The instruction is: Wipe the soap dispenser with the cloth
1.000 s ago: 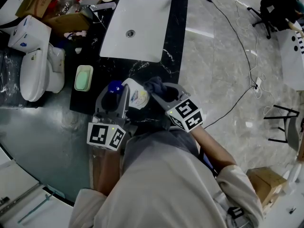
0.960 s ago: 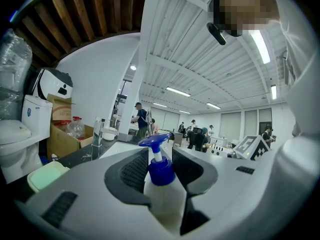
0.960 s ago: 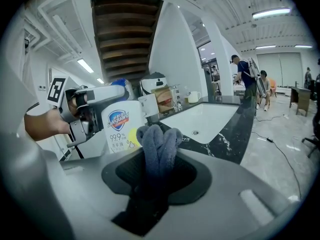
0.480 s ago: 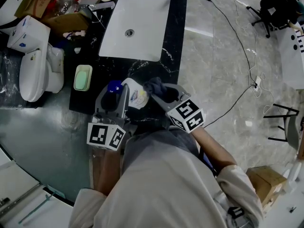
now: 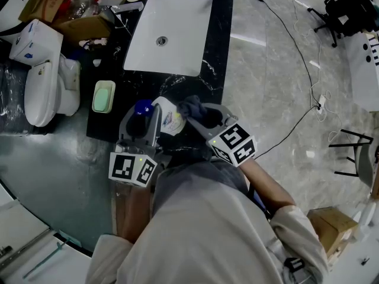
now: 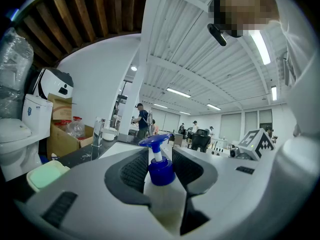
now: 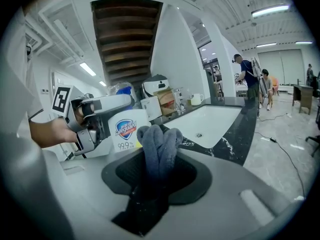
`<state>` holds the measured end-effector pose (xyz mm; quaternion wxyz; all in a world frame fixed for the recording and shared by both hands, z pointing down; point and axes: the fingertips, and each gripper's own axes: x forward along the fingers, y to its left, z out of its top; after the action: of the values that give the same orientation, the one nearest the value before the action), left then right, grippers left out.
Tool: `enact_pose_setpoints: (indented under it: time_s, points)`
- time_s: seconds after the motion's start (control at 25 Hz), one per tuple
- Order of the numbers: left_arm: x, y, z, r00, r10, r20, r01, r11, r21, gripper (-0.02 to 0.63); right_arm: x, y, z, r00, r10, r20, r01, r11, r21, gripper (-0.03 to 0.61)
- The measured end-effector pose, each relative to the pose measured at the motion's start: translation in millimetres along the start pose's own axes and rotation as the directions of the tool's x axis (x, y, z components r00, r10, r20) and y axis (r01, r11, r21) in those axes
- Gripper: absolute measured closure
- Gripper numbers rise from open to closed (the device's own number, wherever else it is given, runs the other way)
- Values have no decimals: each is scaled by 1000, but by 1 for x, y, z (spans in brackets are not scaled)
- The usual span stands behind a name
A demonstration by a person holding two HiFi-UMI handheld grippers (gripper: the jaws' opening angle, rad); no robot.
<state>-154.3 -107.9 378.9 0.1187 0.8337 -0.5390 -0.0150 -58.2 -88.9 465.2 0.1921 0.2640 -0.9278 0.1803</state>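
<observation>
— Left claw?
— My left gripper (image 6: 161, 156) is clamped wide around the soap dispenser (image 5: 169, 120), over the black counter's (image 5: 219, 46) near edge.
— Right?
— My right gripper (image 5: 204, 118) pinches the grey cloth (image 7: 159, 144), just beside the label (image 7: 126, 128).

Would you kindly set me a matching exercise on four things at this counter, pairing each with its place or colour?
Things:
1 dispenser
2 cloth
3 soap dish
4 sink

Places or colours:
A gripped in the right claw
B green, lying on the counter
C sunk into the counter
D gripped in the left claw

Pairs: 1-D, 2-A, 3-B, 4-C.
</observation>
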Motion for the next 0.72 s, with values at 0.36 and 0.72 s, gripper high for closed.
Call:
enact_pose_setpoints:
  time_s: [0.36, 0.72]
  points:
    - [0, 0, 1, 1000, 2, 0, -2, 1000, 6, 469, -2, 5, 10, 1000, 12, 13, -12, 1000, -10, 459]
    - [-2, 1, 0, 1000, 11, 4, -11, 1000, 1, 469, -8, 17, 32, 997, 32, 65, -28, 998, -58, 458]
